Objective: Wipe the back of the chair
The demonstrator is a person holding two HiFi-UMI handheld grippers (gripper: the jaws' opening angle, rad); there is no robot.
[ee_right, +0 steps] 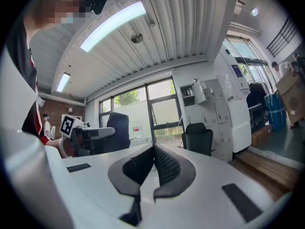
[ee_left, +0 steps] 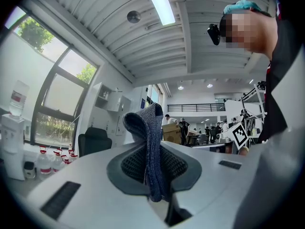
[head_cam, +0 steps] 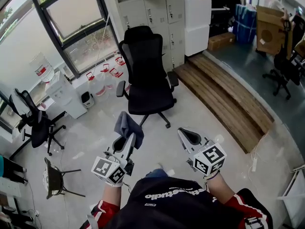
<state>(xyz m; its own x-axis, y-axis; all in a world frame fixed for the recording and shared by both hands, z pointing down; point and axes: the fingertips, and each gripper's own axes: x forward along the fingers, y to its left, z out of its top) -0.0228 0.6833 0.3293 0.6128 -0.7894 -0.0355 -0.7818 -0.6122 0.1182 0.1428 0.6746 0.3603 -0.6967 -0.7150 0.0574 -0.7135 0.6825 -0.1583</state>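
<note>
A black office chair (head_cam: 147,75) stands ahead of me in the head view, its seat facing me and its backrest (head_cam: 143,51) toward the lockers. It also shows small in the left gripper view as the chair (ee_left: 94,141) and in the right gripper view as the chair (ee_right: 199,137). My left gripper (head_cam: 128,135) is shut on a blue-grey cloth (head_cam: 127,127), which stands up folded between the jaws as the cloth (ee_left: 150,144). My right gripper (head_cam: 188,136) is shut with nothing in it, jaws pressed together (ee_right: 154,163). Both grippers are held near my chest, well short of the chair.
A second black chair (head_cam: 35,120) stands at the left by a white water dispenser (head_cam: 62,92) and several bottles (head_cam: 102,75). A small dark chair (head_cam: 56,178) is at lower left. White lockers (head_cam: 162,13) lie behind; a wooden step (head_cam: 228,94) runs at right.
</note>
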